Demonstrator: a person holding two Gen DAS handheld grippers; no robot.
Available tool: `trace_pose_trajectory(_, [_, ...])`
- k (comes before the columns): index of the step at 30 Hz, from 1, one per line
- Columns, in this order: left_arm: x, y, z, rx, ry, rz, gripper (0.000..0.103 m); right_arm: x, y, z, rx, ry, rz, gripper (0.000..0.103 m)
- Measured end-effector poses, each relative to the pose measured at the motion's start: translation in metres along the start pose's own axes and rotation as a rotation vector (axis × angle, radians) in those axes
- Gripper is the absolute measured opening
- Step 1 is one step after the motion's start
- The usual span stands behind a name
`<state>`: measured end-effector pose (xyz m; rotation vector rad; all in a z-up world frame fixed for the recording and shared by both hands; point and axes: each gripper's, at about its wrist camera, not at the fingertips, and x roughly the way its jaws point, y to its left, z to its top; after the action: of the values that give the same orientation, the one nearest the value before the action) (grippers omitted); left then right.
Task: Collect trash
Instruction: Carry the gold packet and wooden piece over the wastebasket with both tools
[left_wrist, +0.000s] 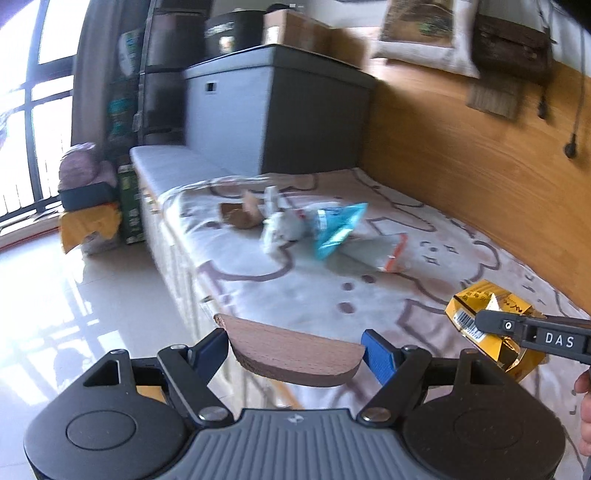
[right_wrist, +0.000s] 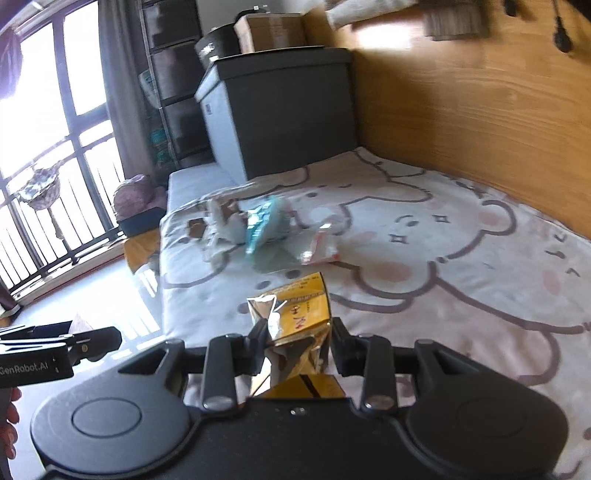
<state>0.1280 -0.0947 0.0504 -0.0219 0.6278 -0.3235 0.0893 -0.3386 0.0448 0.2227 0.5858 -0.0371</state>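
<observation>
My left gripper (left_wrist: 295, 349) is shut on a half-round wooden piece (left_wrist: 295, 356), held flat between its blue pads above the bed's near edge. My right gripper (right_wrist: 297, 343) is shut on a crumpled yellow and silver snack wrapper (right_wrist: 295, 317); the same wrapper (left_wrist: 476, 314) shows at the right of the left wrist view. Farther up the bed lies a pile of trash: a blue wrapper (left_wrist: 338, 229), a white crumpled paper (left_wrist: 280, 230), a clear bag with an orange strip (left_wrist: 391, 254) and brown cardboard scraps (left_wrist: 242, 214). The pile (right_wrist: 266, 229) also shows in the right wrist view.
The bed has a bear-print sheet (left_wrist: 406, 295) and runs along a wooden wall panel (left_wrist: 461, 147). A grey storage box (left_wrist: 277, 110) with cardboard boxes on it stands at the bed's far end. White tiled floor (left_wrist: 74, 295) and bags lie to the left, by a barred window.
</observation>
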Motion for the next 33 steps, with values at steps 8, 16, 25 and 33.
trace_pose_trajectory(8, [-0.015, 0.054, 0.0, -0.076, -0.019, 0.085, 0.079, 0.02, 0.053, 0.004, -0.057, 0.013, 0.075, 0.036])
trace_pose_trajectory(16, [-0.022, 0.103, -0.011, -0.145, -0.023, 0.158, 0.079, 0.045, 0.108, 0.003, -0.099, 0.039, 0.163, 0.036])
trace_pose_trajectory(25, [-0.014, 0.157, -0.036, -0.204, 0.02, 0.244, 0.079, 0.085, 0.175, -0.019, -0.16, 0.125, 0.263, 0.036])
trace_pose_trajectory(33, [0.011, 0.196, -0.064, -0.262, 0.097, 0.284, 0.079, 0.134, 0.207, -0.05, -0.198, 0.239, 0.301, 0.036])
